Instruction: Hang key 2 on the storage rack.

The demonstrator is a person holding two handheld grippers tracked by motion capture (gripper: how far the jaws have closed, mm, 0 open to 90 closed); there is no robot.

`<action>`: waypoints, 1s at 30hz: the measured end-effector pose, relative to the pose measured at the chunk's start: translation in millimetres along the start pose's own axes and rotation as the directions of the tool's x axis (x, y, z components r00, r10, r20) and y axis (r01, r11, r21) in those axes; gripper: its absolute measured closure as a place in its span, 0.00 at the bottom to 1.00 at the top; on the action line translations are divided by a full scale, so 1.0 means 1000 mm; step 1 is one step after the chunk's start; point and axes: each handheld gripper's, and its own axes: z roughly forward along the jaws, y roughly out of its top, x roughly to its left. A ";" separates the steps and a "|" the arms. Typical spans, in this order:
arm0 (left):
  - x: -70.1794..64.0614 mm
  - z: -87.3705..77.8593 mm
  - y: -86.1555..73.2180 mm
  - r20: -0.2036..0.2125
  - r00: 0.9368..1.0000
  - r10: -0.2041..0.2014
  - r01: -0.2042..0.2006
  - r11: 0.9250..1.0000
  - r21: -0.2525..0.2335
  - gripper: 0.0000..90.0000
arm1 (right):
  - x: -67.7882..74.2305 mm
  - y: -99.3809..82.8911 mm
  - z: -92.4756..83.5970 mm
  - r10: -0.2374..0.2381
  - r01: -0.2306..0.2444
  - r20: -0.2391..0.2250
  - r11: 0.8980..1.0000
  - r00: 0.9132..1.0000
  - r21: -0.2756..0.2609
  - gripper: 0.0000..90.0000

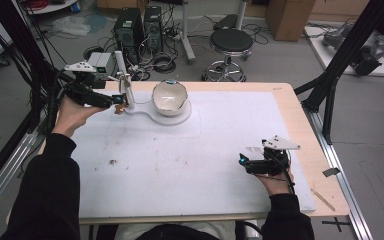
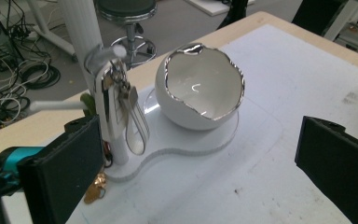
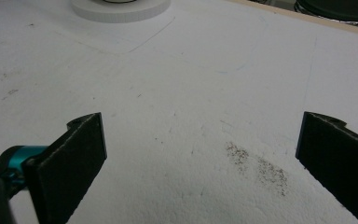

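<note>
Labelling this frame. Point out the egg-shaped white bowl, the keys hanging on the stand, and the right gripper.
egg-shaped white bowl (image 2: 179, 109): left gripper view, outer white wall.
keys (image 2: 114, 100): left gripper view, hanging silver bunch.
right gripper (image 1: 242, 161): high view, between its open jaws.

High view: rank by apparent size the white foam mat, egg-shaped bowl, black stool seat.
1. white foam mat, by far.
2-3. egg-shaped bowl and black stool seat look alike; the stool is farther off, so no ranking.

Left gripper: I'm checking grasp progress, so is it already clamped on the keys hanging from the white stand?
No, the left gripper has its jaws wide apart, and the keys hang free on the white stand.
</note>
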 end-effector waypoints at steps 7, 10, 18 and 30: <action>-0.010 -0.003 -0.015 -0.003 1.000 0.017 -0.017 1.000 -0.005 0.02 | 0.000 0.000 0.000 -0.001 0.001 0.000 1.000 1.000 -0.001 0.01; -0.012 -0.004 -0.024 -0.012 1.000 0.018 -0.018 1.000 -0.016 0.02 | 0.000 0.000 0.000 -0.002 0.002 0.001 1.000 1.000 -0.002 0.01; -0.016 -0.006 -0.044 -0.020 1.000 0.004 -0.004 1.000 -0.020 0.02 | 0.000 0.000 -0.001 0.001 -0.001 0.002 1.000 1.000 -0.001 0.01; -0.027 -0.007 -0.071 -0.005 1.000 0.020 -0.020 1.000 0.010 0.02 | 0.000 0.000 -0.001 0.000 0.000 0.002 1.000 1.000 0.000 0.01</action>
